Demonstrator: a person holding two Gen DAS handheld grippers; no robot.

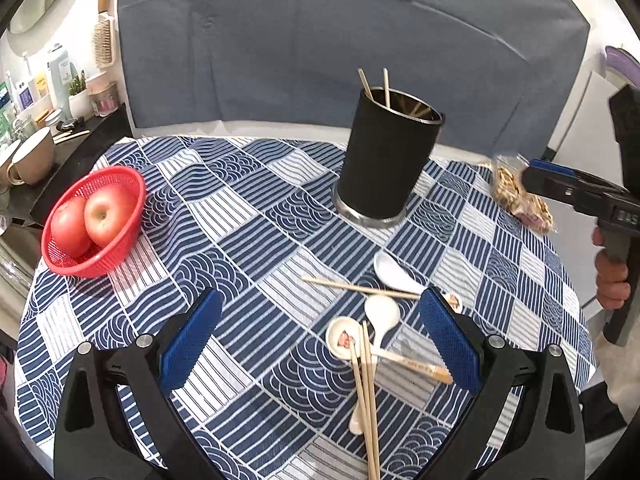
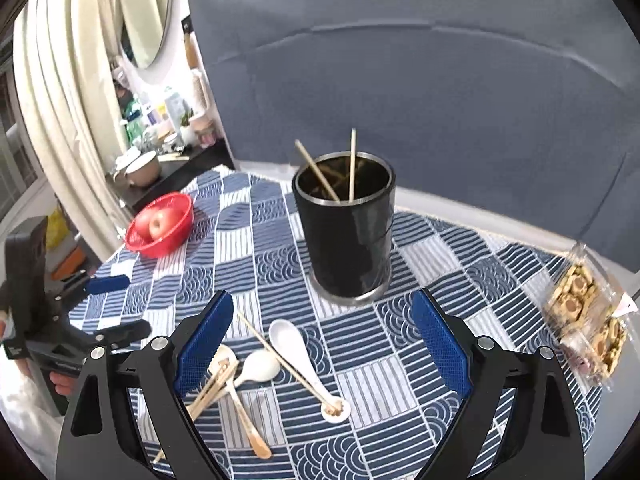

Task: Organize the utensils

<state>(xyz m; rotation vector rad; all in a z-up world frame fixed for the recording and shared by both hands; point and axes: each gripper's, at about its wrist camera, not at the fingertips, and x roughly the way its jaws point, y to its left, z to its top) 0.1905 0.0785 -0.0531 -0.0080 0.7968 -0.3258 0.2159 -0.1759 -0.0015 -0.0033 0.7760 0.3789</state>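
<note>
A black utensil holder [image 1: 386, 160] [image 2: 346, 232] stands upright on the table and holds two chopsticks [image 2: 352, 164]. White ceramic spoons [image 1: 394, 268] [image 2: 294, 348] and loose wooden chopsticks [image 1: 360, 286] [image 2: 280, 354] lie scattered on the patterned cloth in front of it. My left gripper [image 1: 320, 332] is open and empty, above the spoon pile. My right gripper [image 2: 322, 344] is open and empty, above the same pile; it also shows in the left wrist view [image 1: 532, 184] at the right edge.
A red basket [image 1: 96, 220] [image 2: 160, 226] with two apples sits at the table's left. A clear packet of biscuits [image 1: 520, 196] [image 2: 588, 320] lies at the right. A blue sofa back [image 1: 340, 48] stands behind the table. A cluttered shelf with mugs [image 1: 32, 156] is at far left.
</note>
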